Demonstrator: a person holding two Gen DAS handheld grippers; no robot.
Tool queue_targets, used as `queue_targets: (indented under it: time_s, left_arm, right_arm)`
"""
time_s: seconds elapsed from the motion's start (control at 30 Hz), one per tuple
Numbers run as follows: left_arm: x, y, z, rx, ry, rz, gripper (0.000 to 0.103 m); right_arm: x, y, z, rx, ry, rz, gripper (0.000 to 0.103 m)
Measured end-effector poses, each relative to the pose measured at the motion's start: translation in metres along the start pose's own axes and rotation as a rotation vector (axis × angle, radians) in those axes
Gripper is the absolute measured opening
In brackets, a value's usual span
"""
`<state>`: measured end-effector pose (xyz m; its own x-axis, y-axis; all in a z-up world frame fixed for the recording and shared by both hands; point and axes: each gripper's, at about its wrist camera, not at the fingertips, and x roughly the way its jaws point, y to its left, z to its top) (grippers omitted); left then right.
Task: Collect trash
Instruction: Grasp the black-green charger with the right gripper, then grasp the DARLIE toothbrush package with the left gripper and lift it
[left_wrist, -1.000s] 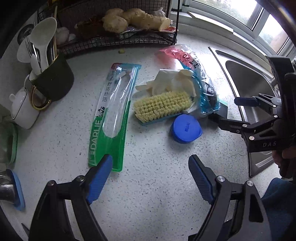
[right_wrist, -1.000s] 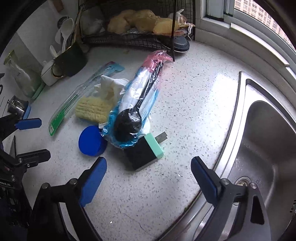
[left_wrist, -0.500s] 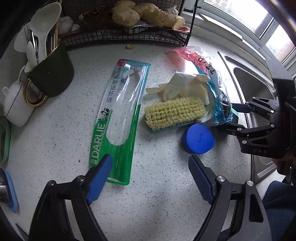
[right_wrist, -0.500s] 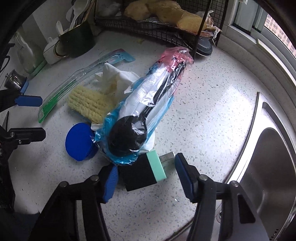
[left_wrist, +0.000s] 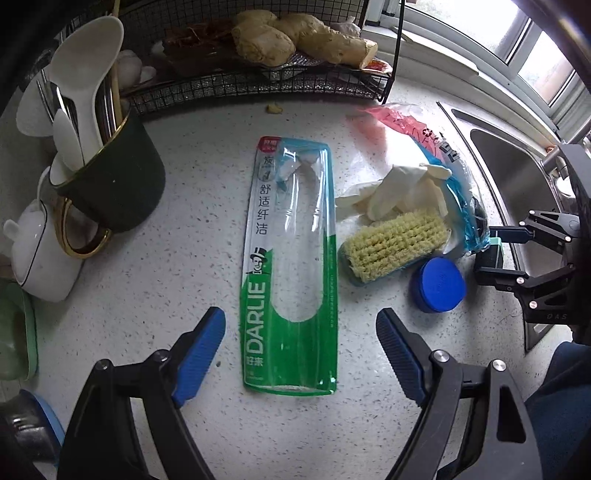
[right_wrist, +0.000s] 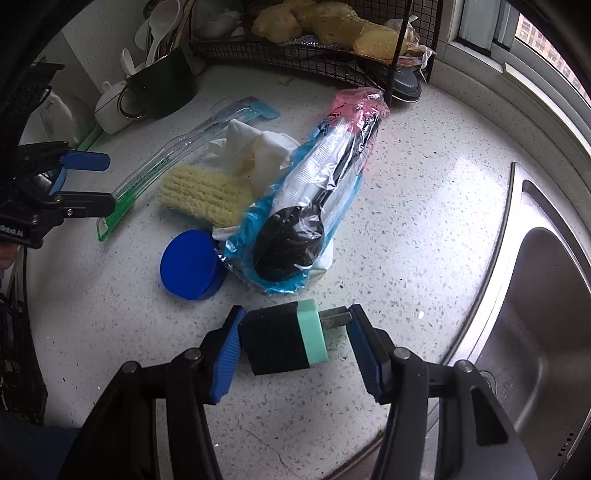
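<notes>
Right hand-held gripper (right_wrist: 295, 332): its jaws have just been closing and now pinch the plug adapter (right_wrist: 284, 338) on the tabletop (right_wrist: 424, 184) beside the sink (right_wrist: 546, 295), so pickup can begin. Left hand-held gripper (left_wrist: 301, 347), spread, now straddles the toothbrush wrapper (left_wrist: 291, 266).

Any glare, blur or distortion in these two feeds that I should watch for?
Left wrist: sharp, daylit; fisheye bends the window frame, clear toothbrush pack shows faint reflections. Right wrist: sharp; glare on the countertop and sink, dark corners.
</notes>
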<state>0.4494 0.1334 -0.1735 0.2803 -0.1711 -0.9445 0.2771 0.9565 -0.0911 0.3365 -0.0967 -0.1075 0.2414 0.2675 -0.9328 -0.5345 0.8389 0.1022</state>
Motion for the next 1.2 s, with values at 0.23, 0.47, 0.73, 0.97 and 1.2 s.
queue_targets:
  time_s: [0.23,0.47,0.73,0.97,1.2]
  left_arm:
    - [0.031,0.018,0.010,0.065,0.076,-0.029,0.082]
    - [0.042,0.008,0.017,0.169,0.090,-0.037,0.082]
    - [0.037,-0.009,0.018,0.176,0.073,-0.080,0.064]
    - [0.030,-0.014,-0.005,0.145,0.079,-0.080,0.064]
    - [0.003,-0.027,-0.024,0.058,0.042,-0.085,0.064]
  right_arm:
    - [-0.010,0.008,-0.010,0.032,0.004,-0.005,0.053]
    - [-0.018,0.006,-0.019,0.094,0.010,0.001,0.053]
    - [-0.026,-0.004,-0.021,0.147,0.002,0.011,0.053]
    - [-0.028,-0.015,-0.025,0.177,-0.005,0.012,0.053]
    - [-0.034,-0.009,-0.030,0.140,0.001,0.010,0.053]
